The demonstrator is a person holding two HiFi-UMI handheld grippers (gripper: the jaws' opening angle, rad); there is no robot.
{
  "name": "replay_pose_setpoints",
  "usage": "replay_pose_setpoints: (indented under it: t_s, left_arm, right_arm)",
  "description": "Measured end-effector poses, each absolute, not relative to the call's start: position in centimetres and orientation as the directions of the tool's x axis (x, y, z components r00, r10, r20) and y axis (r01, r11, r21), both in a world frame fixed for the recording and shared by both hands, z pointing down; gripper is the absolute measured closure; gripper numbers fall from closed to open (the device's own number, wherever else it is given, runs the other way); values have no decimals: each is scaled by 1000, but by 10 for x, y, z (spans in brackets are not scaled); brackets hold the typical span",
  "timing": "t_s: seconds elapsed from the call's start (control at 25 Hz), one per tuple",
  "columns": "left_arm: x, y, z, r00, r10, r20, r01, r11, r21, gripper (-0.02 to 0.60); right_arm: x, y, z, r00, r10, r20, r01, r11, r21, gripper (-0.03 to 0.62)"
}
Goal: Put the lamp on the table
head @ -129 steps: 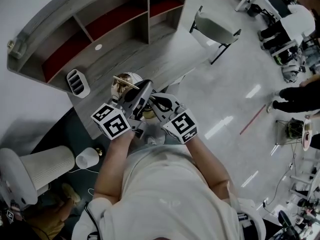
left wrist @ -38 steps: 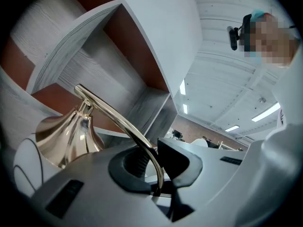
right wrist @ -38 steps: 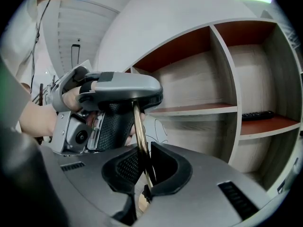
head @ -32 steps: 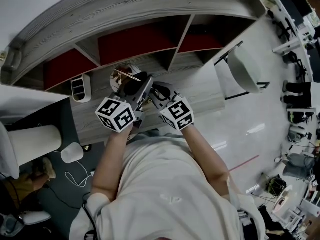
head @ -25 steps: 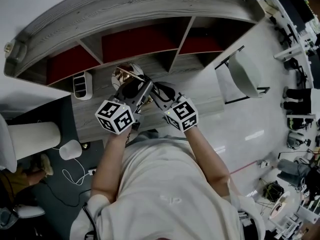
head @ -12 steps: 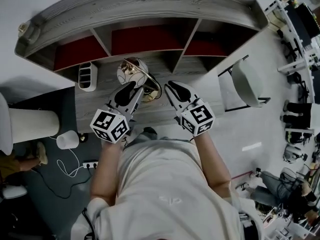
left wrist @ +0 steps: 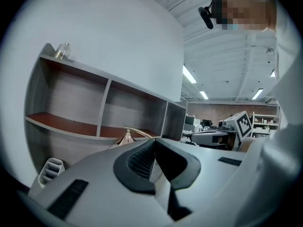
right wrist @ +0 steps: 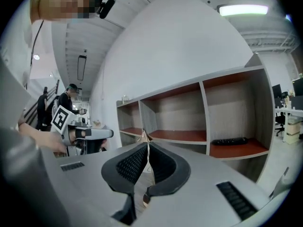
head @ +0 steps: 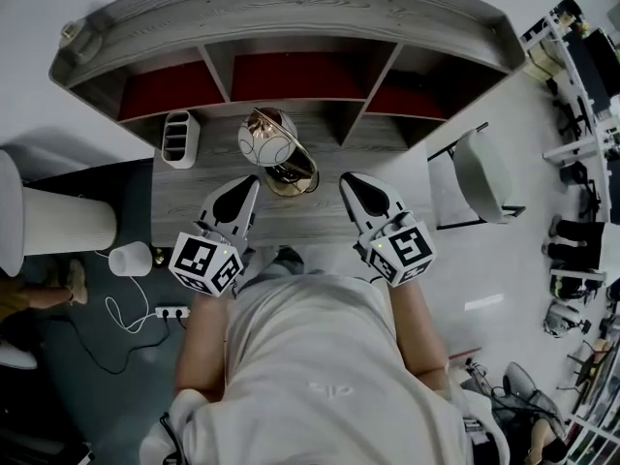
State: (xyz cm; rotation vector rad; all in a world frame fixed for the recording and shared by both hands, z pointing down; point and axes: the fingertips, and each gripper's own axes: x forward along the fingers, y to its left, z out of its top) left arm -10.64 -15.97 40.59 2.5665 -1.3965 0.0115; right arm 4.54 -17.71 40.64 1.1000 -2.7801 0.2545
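Trouble from here would most likely be a knock. The lamp (head: 274,149) stands on the desk (head: 184,201) in the upper middle of the head view, free of both tools, and its round globe over a small brass foot looks top-heavy. A careless swing of either one could catch its thin ring and tip it. The left hand-held gripper (head: 248,182), lower left of the lamp, is fully closed on nothing. The right hand-held gripper (head: 347,178), lower right of it, is closing, its jaws nearly together with nothing between them. Only the head view shows the lamp whole and its gap to each tool. The right gripper view alone shows a remote control (right wrist: 229,140) in the shelf (head: 291,27), at right of frame. The left gripper view alone shows a small bottle (left wrist: 63,51) on the shelf top, upper left.
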Motion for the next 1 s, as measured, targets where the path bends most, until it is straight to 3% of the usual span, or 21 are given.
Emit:
replay_pose_setpoints:
  t_s: [1.0]
  left_arm:
    - [-116,-120,414,522,-846,110,-848,-501,172,566]
  right_arm:
    - [55,-147,423,-705,-673,223,-705,700,-117,556]
